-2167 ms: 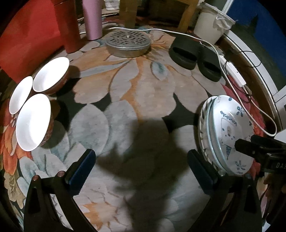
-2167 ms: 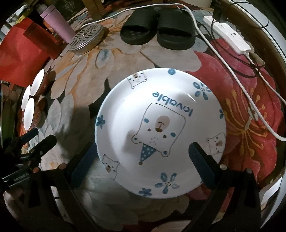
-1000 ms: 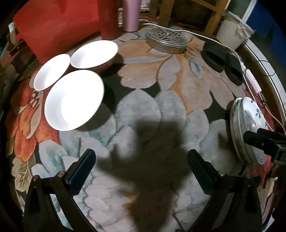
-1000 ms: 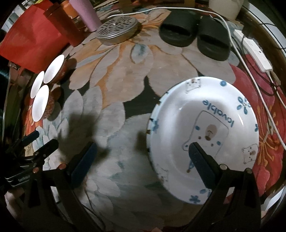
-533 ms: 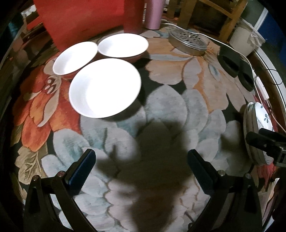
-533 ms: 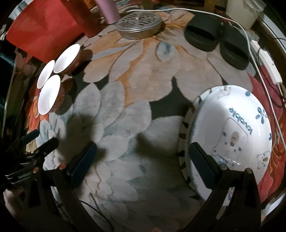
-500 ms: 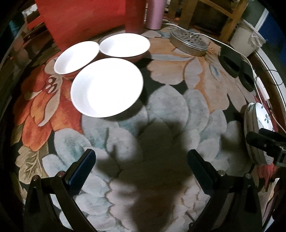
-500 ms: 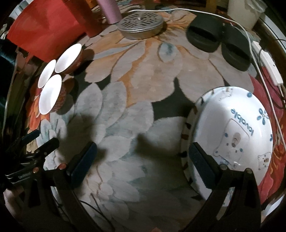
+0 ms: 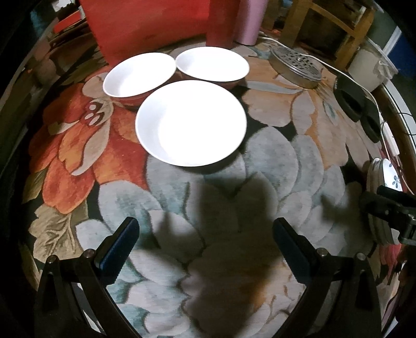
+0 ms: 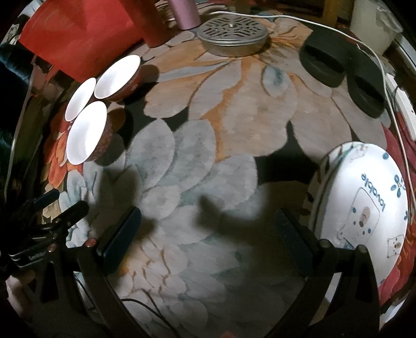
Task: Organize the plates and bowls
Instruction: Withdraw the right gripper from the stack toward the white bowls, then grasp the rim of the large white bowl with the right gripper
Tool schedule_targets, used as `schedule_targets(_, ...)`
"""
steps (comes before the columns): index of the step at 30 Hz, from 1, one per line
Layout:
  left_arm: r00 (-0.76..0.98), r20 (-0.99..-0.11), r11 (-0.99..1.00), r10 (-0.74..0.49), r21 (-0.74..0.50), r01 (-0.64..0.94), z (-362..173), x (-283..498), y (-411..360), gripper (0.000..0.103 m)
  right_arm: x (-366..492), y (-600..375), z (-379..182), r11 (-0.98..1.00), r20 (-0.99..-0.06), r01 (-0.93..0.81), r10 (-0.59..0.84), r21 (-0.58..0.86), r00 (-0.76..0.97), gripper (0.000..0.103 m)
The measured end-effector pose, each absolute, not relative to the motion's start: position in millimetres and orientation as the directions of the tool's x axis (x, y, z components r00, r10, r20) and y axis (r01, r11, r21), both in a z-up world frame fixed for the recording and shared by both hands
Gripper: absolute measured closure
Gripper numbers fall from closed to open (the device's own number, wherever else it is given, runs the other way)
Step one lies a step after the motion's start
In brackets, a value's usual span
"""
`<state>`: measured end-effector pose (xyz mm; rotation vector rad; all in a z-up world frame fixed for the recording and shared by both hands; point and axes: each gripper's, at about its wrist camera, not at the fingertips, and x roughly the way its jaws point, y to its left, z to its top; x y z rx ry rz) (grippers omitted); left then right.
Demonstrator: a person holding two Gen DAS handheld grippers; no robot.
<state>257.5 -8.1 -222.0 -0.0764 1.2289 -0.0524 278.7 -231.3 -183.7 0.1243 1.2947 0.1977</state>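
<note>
The left gripper [image 9: 202, 241] hovered over the floral rug [image 9: 234, 260] with its jaws spread wide and nothing between them. The right gripper [image 10: 205, 234] was likewise spread and empty, held over the grey petal area of the same rug.

In the right wrist view, the stack of plates [image 10: 358, 208] lay just beside the right jaw, the top plate printed with a bear and the word "lovable". The stack appeared finished; how many plates it held could not be determined.

Ahead of the left gripper stood three bowls with white interiors and reddish outsides. The nearest bowl [image 9: 191, 122] sat directly in line with the open jaws. The left rear bowl [image 9: 137, 74] and the right rear bowl [image 9: 212, 65] sat behind it, all three touching or nearly touching, none nested.

Judged step: plates done, bowls in hand, with the left gripper approaching the nearest bowl.

Judged requirements for the next move:
1. Lower the left gripper so that one jaw enters the bowl and the other passes outside its near rim.
2. Close on the rim wall only.
3. Lift clear before moving, as the neighbouring bowls could be knocked.

Farther off lay a perforated metal lid [image 9: 296, 66], a pair of black slippers [image 9: 358, 106], a white cable [image 9: 374, 101] and a pink tumbler [image 9: 249, 20].
</note>
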Motion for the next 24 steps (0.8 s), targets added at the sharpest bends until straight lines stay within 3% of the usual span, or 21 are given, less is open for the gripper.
schedule_targets(24, 0.364, -0.928, 0.984, -0.081, -0.132, -0.118, -219, 273, 43, 0.001, 321, -151, -193, 0.94, -0.93, -0.177, 0.322, 0.292, 0.175, 0.0)
